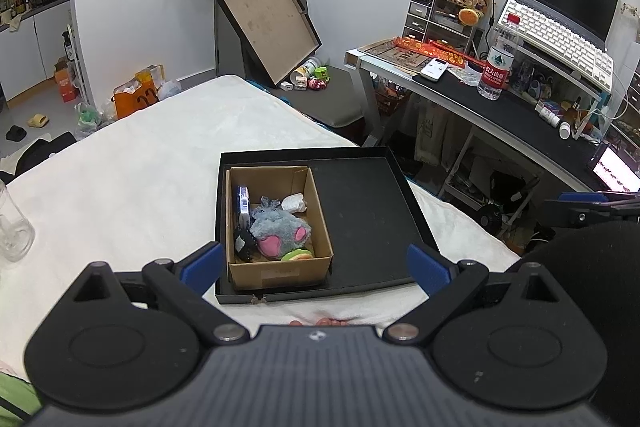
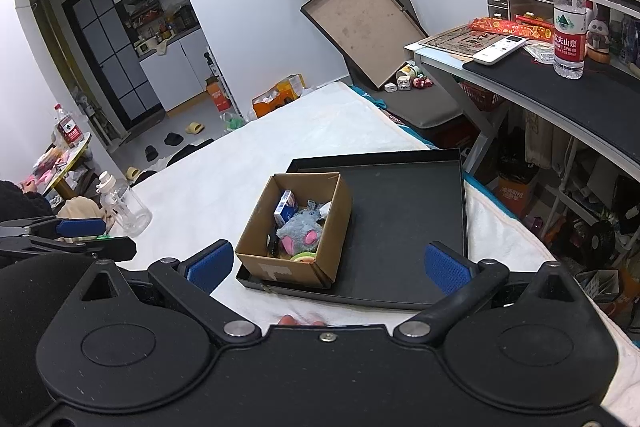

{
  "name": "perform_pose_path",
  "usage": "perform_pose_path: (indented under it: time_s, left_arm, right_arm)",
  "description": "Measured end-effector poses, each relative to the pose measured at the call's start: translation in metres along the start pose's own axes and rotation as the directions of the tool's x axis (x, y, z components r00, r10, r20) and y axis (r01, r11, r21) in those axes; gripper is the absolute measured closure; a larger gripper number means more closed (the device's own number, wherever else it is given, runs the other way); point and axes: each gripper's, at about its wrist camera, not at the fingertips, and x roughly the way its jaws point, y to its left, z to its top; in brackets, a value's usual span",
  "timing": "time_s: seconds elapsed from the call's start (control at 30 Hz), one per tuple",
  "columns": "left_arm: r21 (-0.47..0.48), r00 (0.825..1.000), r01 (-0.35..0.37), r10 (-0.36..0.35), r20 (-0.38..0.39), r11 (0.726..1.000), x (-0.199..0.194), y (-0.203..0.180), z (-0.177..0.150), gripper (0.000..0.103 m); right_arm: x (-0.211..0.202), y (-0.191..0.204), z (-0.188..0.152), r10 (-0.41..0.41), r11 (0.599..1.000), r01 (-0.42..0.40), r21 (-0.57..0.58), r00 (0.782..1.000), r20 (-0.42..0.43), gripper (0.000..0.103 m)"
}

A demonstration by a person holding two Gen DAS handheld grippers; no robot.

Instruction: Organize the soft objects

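A small cardboard box (image 1: 280,271) (image 2: 280,269) stands in the left part of a shallow black tray (image 1: 360,211) (image 2: 404,211) on the white bed. Inside it lie a grey plush toy with pink soles (image 1: 278,229) (image 2: 298,231), a blue-white carton (image 1: 243,205) (image 2: 285,209), a crumpled white tissue (image 1: 294,203) and a green-orange ring (image 1: 296,255) (image 2: 303,257). My left gripper (image 1: 316,263) is open and empty, just before the tray's near edge. My right gripper (image 2: 328,263) is open and empty, also near the tray's front.
A clear glass jar (image 1: 12,227) (image 2: 126,205) stands on the bed (image 1: 140,167) to the left. A desk (image 1: 500,107) (image 2: 560,87) with a water bottle (image 1: 498,63) (image 2: 569,23) stands right. A box lid (image 1: 268,23) leans against the door.
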Motion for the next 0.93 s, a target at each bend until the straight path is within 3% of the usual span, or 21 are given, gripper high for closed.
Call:
perform_pose_path:
  time_s: [0.93]
  left_arm:
    - [-0.002,1.000,-0.005,0.005,0.005,1.000,-0.0009,-0.0010,-0.0013,0.005]
  right_arm:
    - [0.0000,0.0002,-0.0018,0.004,1.000,-0.004,0.004,1.000,0.007,0.000]
